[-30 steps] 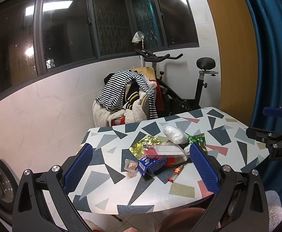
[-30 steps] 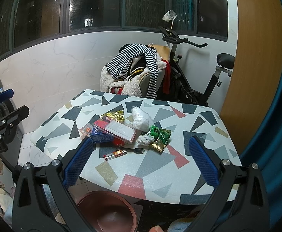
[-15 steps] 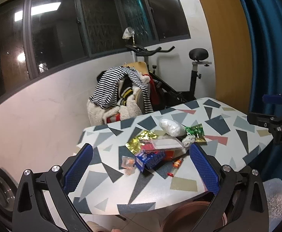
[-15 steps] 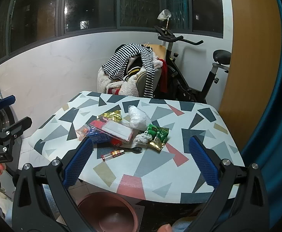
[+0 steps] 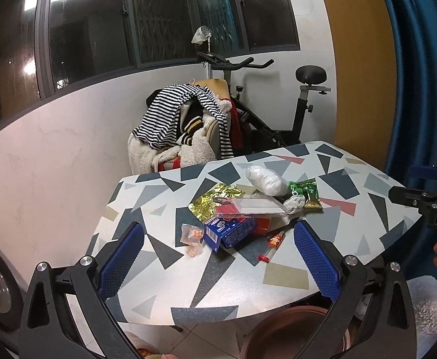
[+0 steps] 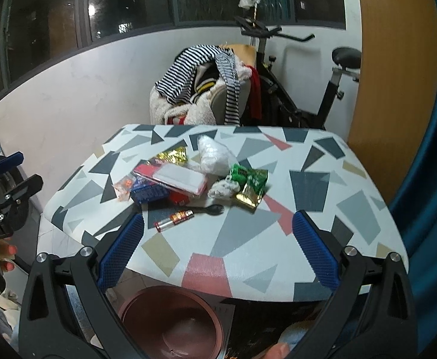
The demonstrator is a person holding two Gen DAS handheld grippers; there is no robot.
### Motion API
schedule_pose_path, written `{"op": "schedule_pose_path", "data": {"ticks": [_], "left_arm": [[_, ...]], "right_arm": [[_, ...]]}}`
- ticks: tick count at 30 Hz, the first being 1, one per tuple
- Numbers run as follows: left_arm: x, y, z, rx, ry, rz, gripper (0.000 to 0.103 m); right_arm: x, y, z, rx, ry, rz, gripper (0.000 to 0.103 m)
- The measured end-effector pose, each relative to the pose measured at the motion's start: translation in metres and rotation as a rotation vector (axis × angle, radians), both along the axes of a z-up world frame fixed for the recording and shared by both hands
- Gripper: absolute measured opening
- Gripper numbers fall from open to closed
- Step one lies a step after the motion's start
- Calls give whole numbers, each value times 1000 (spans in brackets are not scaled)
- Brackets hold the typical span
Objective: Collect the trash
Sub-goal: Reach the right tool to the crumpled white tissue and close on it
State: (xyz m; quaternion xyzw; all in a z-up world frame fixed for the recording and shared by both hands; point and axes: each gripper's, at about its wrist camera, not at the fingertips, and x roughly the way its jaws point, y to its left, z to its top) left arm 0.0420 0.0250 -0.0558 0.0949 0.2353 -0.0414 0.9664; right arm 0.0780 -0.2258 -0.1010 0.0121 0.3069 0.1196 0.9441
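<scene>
Blue-padded left claw [image 5: 218, 257] and right claw [image 6: 218, 246] gape wide, seemingly above littered table [image 6: 323, 239].

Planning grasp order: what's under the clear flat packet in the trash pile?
The clear flat packet lies on a blue box, a red pack and the gold wrapper, which peeks out behind. Anything beneath its middle is hidden.

Smooth, faintly glossy patterned top on the table [image 6: 308, 233]. Crinkled shiny gold foil wrapper [image 5: 215, 199]; glossy green foil packet [image 6: 253, 184]; thin clear plastic bag [image 5: 266, 179]. Matt black plastic left hand-held gripper [image 5: 218, 257], rough blue textured pads [image 5: 121, 258]. Smooth brown plastic bin [image 6: 170, 323].
</scene>
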Motion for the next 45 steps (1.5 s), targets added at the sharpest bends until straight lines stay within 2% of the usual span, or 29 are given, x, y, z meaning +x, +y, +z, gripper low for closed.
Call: {"op": "schedule_pose_path", "data": {"ticks": [5,8,14,23,28,31,33,34,40,45], "left_arm": [[10,6,-13,-3,25,19,98],[21,14,-23,-49,78,22,98],[36,29,-47,-63,142,85,98],[59,63,-78,-160,192,151,98],[76,81,-92,-222,224,170,98],[85,90,-97,-261,236,177,95],[91,95,-101,-285,246,180,89],[93,98,-102,-297,251,183,88],[107,108,-112,-370,273,183,84],[113,104,-117,-375,288,162,79]], "right_arm": [[10,2,-14,-41,31,-29,98],[16,1,-22,-62,41,-51,98],[29,-8,-48,-71,91,-64,98],[75,-7,-83,-28,140,-39,97],[116,5,-93,-10,145,-22,87],[146,9,-96,21,143,-28,76],[162,14,-99,55,153,-12,64],[168,17,-101,68,161,-2,62],[204,45,-123,77,208,26,60],[228,47,-139,54,255,-53,60]]}}
